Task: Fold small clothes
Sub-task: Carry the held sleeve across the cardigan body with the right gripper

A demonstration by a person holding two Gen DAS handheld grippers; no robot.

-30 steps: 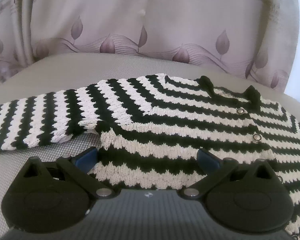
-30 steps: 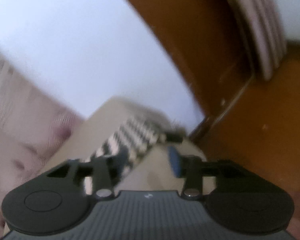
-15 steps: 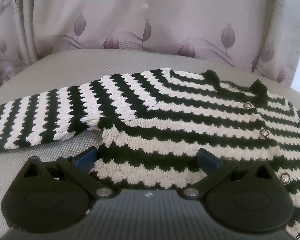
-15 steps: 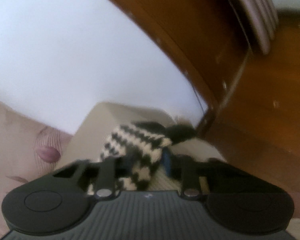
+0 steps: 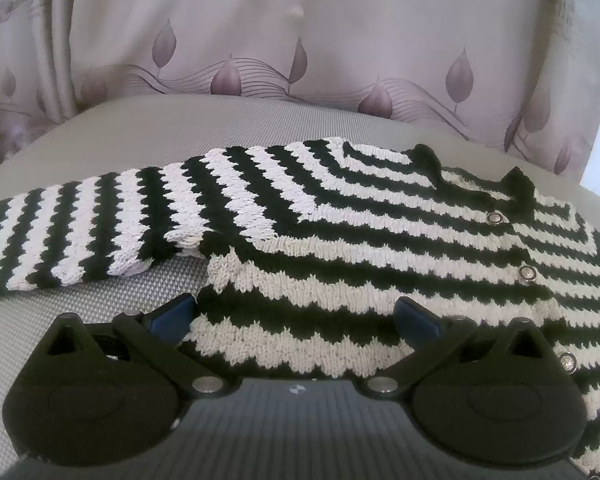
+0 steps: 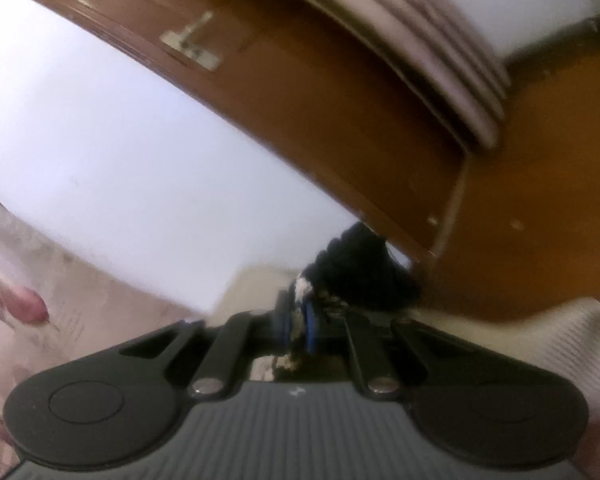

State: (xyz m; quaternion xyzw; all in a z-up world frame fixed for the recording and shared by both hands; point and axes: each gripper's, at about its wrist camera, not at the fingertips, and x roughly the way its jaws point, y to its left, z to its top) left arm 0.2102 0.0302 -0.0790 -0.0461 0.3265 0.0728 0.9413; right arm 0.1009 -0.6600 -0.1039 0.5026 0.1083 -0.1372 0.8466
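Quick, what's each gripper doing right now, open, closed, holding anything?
Left gripper: open, jaws wide over the striped sweater, gripping nothing.
Right gripper: just closed, shut on the sweater's dark knit cuff.

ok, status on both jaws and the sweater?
Left gripper open, jaws astride the hem of the black-and-white striped knit sweater, flat on grey cushion. Right gripper shut on a bunched knit edge. Nothing in the way.

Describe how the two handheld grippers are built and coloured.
Both look alike. The left gripper and right gripper each have a dark grey ribbed body with a small white mark, two rounded black housings, black linkage bars on silver pivot pins, and blue finger pads. No cables or sleeves show.
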